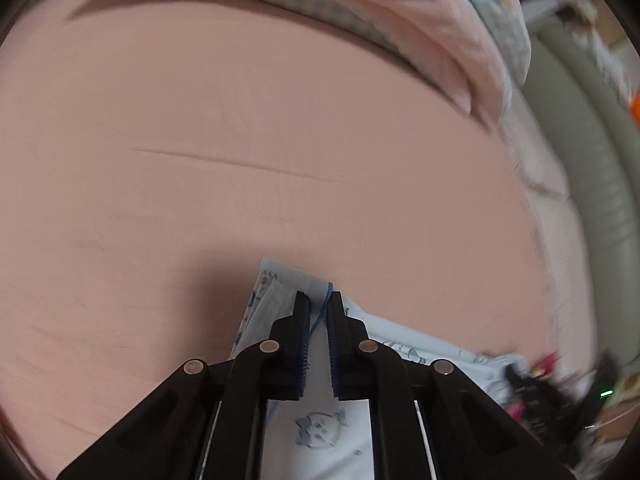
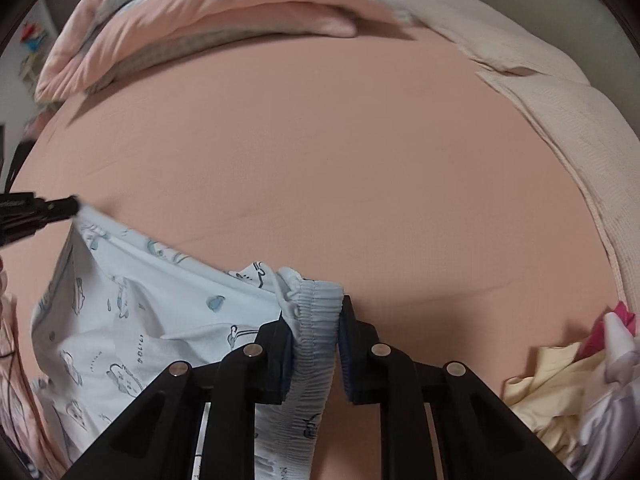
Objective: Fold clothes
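Over the pink bed [image 2: 320, 140], pale blue shorts [image 2: 132, 308] stretched lengthwise between left hand-held gripper [image 1: 319, 300], pinching one end, and right hand-held gripper [image 2: 316, 304], clamping the waistband.

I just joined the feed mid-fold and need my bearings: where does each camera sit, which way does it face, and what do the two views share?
Left wrist: on the left gripper, looking along its fingers and down across the pink bed sheet; jaws shut on the light blue printed garment.
Right wrist: on the right gripper, aimed steeply down at the bed; pads pinch the garment's elastic waistband. The left gripper shows at the left edge.
Shared: garment, sheet, folded pink bedding beyond.
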Demonstrator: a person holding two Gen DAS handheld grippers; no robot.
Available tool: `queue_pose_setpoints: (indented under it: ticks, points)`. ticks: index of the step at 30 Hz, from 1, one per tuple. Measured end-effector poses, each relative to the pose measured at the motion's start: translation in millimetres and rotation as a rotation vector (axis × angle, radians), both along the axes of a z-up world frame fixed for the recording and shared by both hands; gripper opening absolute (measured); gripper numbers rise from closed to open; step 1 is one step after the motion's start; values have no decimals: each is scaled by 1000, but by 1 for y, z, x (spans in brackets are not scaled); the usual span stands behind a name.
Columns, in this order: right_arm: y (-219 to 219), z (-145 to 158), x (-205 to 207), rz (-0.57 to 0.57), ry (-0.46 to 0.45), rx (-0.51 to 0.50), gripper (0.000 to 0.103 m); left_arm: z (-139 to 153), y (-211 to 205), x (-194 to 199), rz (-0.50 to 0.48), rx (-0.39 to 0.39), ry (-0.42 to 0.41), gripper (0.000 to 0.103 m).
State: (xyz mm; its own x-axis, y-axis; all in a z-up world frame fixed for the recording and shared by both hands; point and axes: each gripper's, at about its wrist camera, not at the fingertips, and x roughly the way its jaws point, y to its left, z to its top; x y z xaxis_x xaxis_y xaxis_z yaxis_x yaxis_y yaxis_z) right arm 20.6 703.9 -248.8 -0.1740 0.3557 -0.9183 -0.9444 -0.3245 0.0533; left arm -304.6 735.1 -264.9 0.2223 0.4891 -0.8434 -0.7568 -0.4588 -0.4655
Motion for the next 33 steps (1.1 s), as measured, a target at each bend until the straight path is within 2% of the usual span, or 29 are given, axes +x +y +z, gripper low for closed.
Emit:
queue_pose_setpoints:
  ticks: [3,4,5,6,8,9,11,12,13,14,15,16,19,21,22,25,27,33]
  points:
    - [6,-2,13,-14,44,-4,17,3,-14,-3,20,16,27,7]
    - [8,-4,17,-17,64,-6,17,2,1,3,24,16,46,7]
    - [8,-6,19,-10,65,-2,17,-10,38,10,23,23,46,7]
    - [8,-8,21,-3,64,3,17,-16,49,14,22,27,41,7]
    - [5,-13,26,7,53,13,18,-21,47,19,23,29,34,7]
    - [-11,-14,19,10,43,14,21,-20,27,19,14,21,46,7]
    - [-30,-17,14,9,17,14,35,-13,-27,16,-12,0,84,8]
    - [-31,-17,20,2,0,13,51,-11,-41,24,-24,-10,115,11]
    - [-32,-15,25,-1,4,17,57,-10,-50,34,-36,-19,151,20]
    - [-34,-13,30,-4,8,22,57,-2,-68,39,-49,-27,192,30]
    - [-35,-9,37,-10,22,24,57,6,-76,43,-60,-24,220,64]
    - [-37,-6,43,-16,31,24,59,12,-81,47,-70,-19,242,91]
    - [-42,8,58,-18,46,15,64,31,-93,62,-101,-2,308,92]
    - [-48,22,47,-8,52,23,65,45,-122,72,-118,-2,306,92]
    - [-37,29,23,1,55,22,65,52,-138,78,-127,-3,302,92]
    - [-97,42,14,17,60,27,65,63,-143,78,-137,-1,318,92]
    - [-92,60,1,33,69,36,65,73,-153,75,-131,0,332,92]
    - [-110,85,3,30,110,24,65,96,-177,78,-118,22,320,92]
